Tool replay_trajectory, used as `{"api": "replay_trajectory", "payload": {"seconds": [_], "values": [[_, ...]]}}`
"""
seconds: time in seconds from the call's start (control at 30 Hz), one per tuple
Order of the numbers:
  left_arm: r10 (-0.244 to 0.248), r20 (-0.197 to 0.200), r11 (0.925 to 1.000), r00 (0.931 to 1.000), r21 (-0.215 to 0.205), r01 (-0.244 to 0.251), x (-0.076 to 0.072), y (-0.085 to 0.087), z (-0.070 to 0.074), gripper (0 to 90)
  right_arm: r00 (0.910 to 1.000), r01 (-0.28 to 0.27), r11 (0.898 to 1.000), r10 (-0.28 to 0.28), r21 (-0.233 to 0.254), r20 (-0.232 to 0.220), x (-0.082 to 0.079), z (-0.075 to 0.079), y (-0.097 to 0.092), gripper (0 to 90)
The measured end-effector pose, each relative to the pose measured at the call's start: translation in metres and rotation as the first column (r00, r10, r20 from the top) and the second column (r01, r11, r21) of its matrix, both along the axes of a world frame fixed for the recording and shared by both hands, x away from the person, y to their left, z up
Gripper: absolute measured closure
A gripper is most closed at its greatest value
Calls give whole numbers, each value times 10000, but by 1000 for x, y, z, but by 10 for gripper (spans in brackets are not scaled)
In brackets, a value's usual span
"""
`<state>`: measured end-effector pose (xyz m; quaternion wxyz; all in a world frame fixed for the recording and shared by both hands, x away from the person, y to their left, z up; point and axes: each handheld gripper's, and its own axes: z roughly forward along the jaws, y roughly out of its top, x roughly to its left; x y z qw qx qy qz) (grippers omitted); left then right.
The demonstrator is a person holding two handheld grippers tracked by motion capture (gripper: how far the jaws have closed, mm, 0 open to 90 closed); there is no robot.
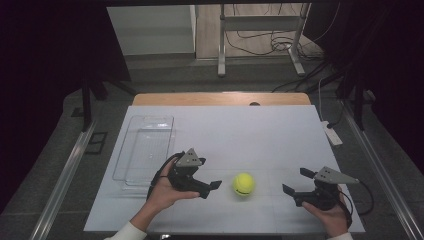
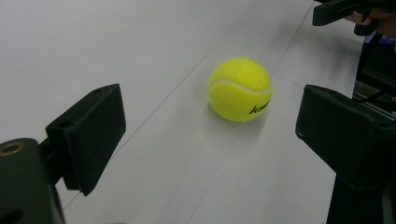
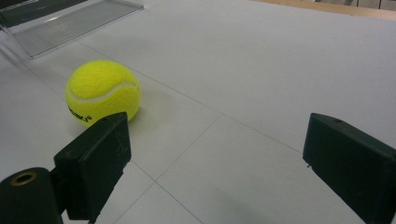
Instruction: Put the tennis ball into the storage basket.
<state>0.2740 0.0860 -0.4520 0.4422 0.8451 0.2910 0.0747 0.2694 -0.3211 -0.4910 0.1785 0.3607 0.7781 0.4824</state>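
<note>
A yellow tennis ball (image 1: pixel 243 184) is sitting on the white table top (image 1: pixel 260 135), toward the near edge and about midway between the two grippers, touching neither. In the left gripper view the ball (image 2: pixel 240 88) is lying ahead of the spread jaws, with dark lettering on its side.

The left gripper (image 1: pixel 210 189) is being held just left of the ball, jaws apart and gripping nothing, pointing right toward it. The right gripper (image 1: pixel 296 181) is being held well to the right of the ball, near the table's right near corner, jaws likewise wide apart and empty; in its own view the ball (image 3: pixel 102 92) is lying beyond its left jaw.

A clear plastic tray (image 1: pixel 146 150) is lying on the left part of the table, beyond the left hand (image 1: pixel 165 192).
</note>
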Motion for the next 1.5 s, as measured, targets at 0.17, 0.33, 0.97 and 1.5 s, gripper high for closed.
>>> {"api": "replay_trajectory", "payload": {"seconds": [0.17, 0.33, 0.97, 1.5], "values": [[-132, -31, 9999, 9999, 31, 132, 2, -6, 0, 93, 10000, -11, 10000, 11, -5, 0, 0, 0, 0, 78], [-342, -78, 9994, 9994, 99, 343, 3, -14, 1, 91, 10000, -5, 10000, 5, -3, -9, 0, 0, 0, 78], [-852, -343, 9958, 9958, 322, 863, 10, -38, -4, 84, 10000, -39, 10000, 39, 5, -21, 1, -1, 0, 79], [-1246, -558, 9905, 9906, 513, 1275, 13, -59, -9, 71, 10000, -43, 10000, 43, -6, -22, 1, -1, 0, 80]]}}
